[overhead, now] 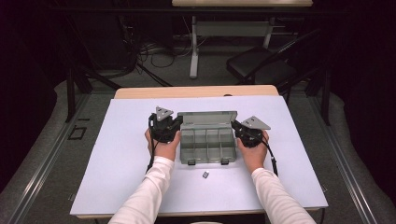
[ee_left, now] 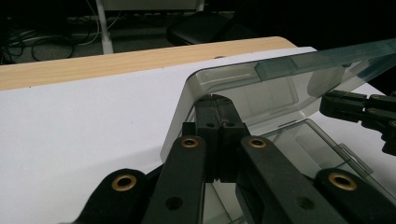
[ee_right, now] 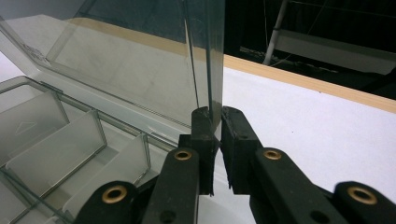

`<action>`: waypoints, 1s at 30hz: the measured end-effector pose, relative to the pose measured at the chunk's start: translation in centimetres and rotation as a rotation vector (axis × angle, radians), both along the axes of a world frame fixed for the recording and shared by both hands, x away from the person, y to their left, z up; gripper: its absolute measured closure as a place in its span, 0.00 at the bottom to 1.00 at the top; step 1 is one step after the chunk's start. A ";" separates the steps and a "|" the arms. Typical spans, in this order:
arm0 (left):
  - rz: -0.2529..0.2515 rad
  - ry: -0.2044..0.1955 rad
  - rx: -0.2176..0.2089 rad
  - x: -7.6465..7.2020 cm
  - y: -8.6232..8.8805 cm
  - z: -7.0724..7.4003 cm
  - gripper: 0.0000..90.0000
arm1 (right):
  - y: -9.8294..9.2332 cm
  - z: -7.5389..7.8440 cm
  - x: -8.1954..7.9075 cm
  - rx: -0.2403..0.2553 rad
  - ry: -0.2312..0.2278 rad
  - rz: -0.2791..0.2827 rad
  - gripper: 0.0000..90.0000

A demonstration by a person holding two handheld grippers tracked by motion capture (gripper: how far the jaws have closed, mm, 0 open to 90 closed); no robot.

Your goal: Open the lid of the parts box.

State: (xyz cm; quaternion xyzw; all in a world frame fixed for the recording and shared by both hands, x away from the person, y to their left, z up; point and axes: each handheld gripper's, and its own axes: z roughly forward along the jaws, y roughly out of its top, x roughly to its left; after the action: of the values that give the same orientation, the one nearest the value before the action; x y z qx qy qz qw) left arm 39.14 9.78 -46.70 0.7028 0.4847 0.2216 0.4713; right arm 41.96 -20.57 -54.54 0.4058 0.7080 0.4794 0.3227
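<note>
The stiff, light, slippery lid point(ee_right: 140, 70) of the clear grey plastic compartment box point(overhead: 207, 144) is pinched at its side edges by both nearly closed claws, left claw point(ee_left: 215, 105) and right claw point(ee_right: 215, 119).

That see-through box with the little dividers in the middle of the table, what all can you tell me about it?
The compartment box is smoky, translucent grey plastic, sitting on the white table sheet with its hinged lid raised on the far side. Inside, upright partitions split it into several compartments that look empty. Two dark latches sit on its near edge. The left gripper has its jaws shut together against the lid's left corner; the right gripper pinches the lid's right edge between its jaws. A small dark piece lies just in front, apart from the box.
</note>
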 end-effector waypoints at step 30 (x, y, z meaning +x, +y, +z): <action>-0.055 0.138 0.051 -0.6 0.3 -3.5 0.56 | -0.1 0.1 -0.1 0.013 0.015 -0.003 0.94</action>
State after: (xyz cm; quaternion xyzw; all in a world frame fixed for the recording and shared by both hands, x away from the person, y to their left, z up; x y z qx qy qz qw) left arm 38.59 10.11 -50.21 0.7412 0.4907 0.1719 0.4246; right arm 41.88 -20.65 -54.49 0.4124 0.7069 0.4804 0.3154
